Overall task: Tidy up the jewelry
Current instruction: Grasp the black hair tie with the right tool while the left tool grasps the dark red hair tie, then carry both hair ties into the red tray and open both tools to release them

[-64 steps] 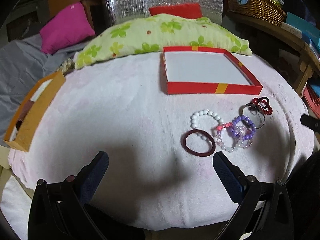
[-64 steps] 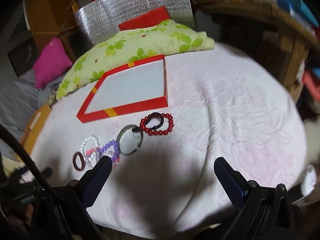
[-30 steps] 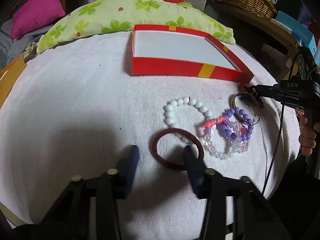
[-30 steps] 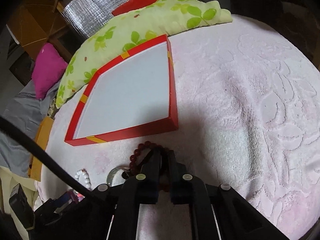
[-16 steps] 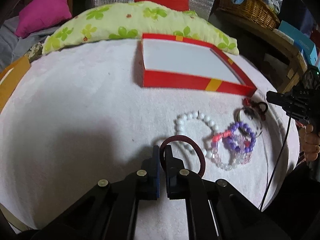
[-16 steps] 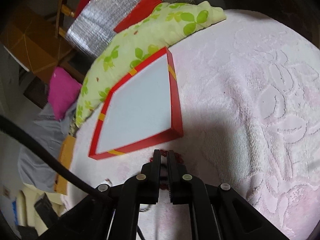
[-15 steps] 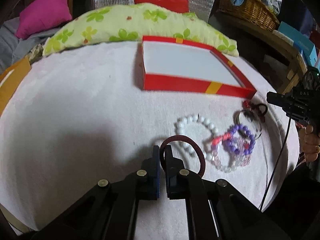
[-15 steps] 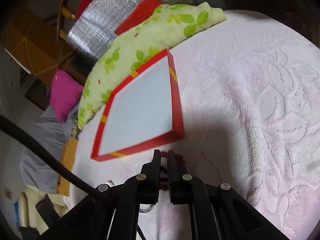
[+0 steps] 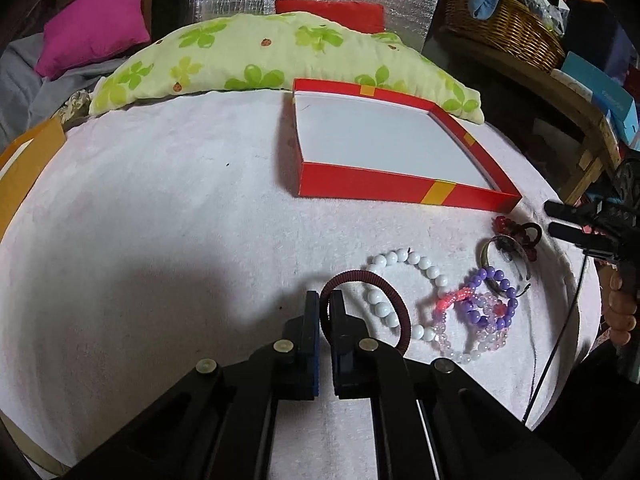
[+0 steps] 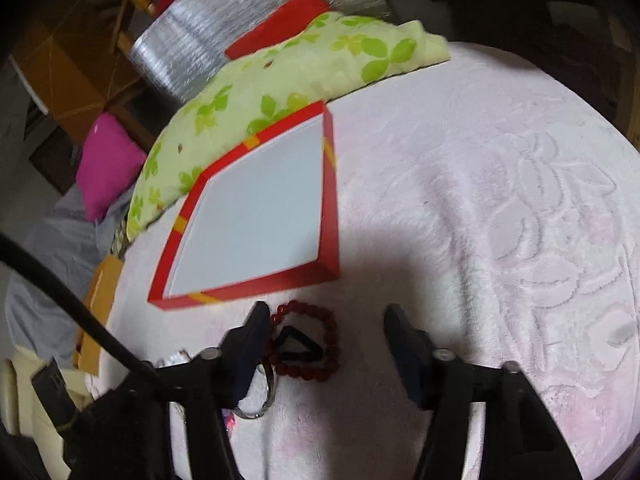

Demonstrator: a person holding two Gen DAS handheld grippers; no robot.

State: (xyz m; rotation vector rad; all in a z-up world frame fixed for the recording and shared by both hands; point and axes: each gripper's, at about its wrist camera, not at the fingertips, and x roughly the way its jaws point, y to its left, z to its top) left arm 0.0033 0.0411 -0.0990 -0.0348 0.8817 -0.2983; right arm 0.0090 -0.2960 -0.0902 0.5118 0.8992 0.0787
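Observation:
My left gripper (image 9: 324, 300) is shut on a dark maroon hair band (image 9: 384, 300), held just above the pink cloth. Beside it lie a white bead bracelet (image 9: 400, 268), a purple bead bracelet (image 9: 488, 300), a clear pink one (image 9: 472, 344) and a metal bangle (image 9: 504, 256). The red tray (image 9: 400, 188) with a white floor stands behind them. My right gripper (image 10: 324, 320) is open over a dark red bead bracelet (image 10: 320, 344) and a black band (image 10: 298, 346) lying near the tray's corner (image 10: 328, 264). The right gripper also shows in the left wrist view (image 9: 560, 220).
A green flowered pillow (image 9: 260, 60) lies behind the tray. An orange box (image 9: 24, 160) sits at the left table edge. A wicker basket (image 9: 500, 28) stands on a shelf at the back right. A black cable (image 10: 60, 292) crosses the right wrist view.
My right gripper has opened and let go of the dark red bead bracelet, which now lies on the cloth. My left gripper stays shut on the maroon band and has lifted slightly.

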